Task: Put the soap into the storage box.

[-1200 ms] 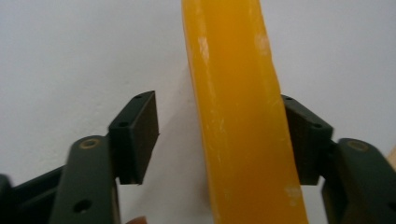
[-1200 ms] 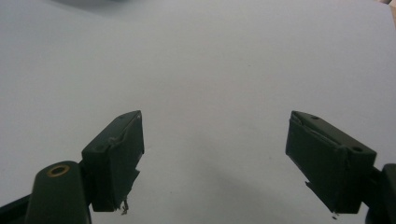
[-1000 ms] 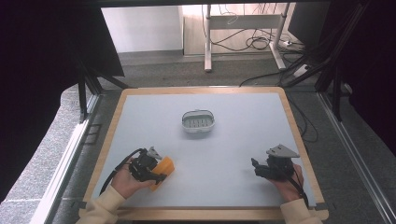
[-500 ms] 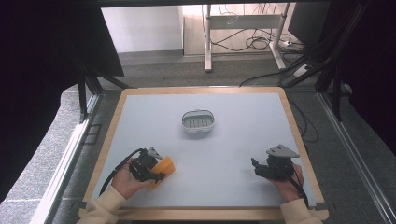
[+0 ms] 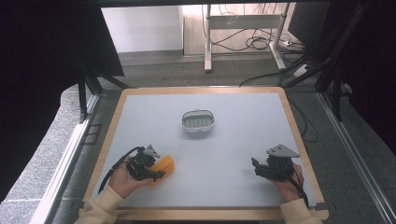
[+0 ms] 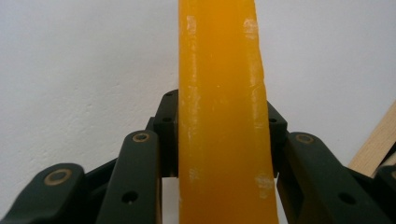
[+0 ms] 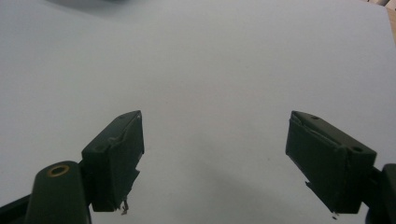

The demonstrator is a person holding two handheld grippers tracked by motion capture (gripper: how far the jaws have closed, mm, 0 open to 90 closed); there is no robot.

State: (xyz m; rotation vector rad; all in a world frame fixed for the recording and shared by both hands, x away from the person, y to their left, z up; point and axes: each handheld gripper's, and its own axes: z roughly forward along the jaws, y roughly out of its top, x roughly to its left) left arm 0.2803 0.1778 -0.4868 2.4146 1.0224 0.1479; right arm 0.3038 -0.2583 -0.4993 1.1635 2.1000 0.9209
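So the left gripper (image 5: 156, 175) is sitting low near the front left of the bench (image 5: 233, 154), and its fingers (image 6: 166, 135) are clamping an orange bar of soap (image 5: 161, 169) between them. In the left gripper view the soap (image 6: 223, 116) is standing up edge-on between the two black pads, pinched on both flat sides and sticking out well past the fingertips, with the pale bench top behind it and a strip of the wooden rim off to the right. From above, the bar is poking out ahead of the fingers, angled toward the middle of the bench, and it looks like it's resting on or just over the surface; can't tell which.

The right gripper (image 5: 258, 169) is hanging out near the front right corner, held in the person's other hand (image 5: 287, 182), fingers (image 7: 116, 158) spread wide with nothing between them, just bare bench under the gap.

A small white soap dish (image 5: 198, 121) with a slotted bottom is sitting out ahead of both sets of fingers, well apart from each, roughly between the two.
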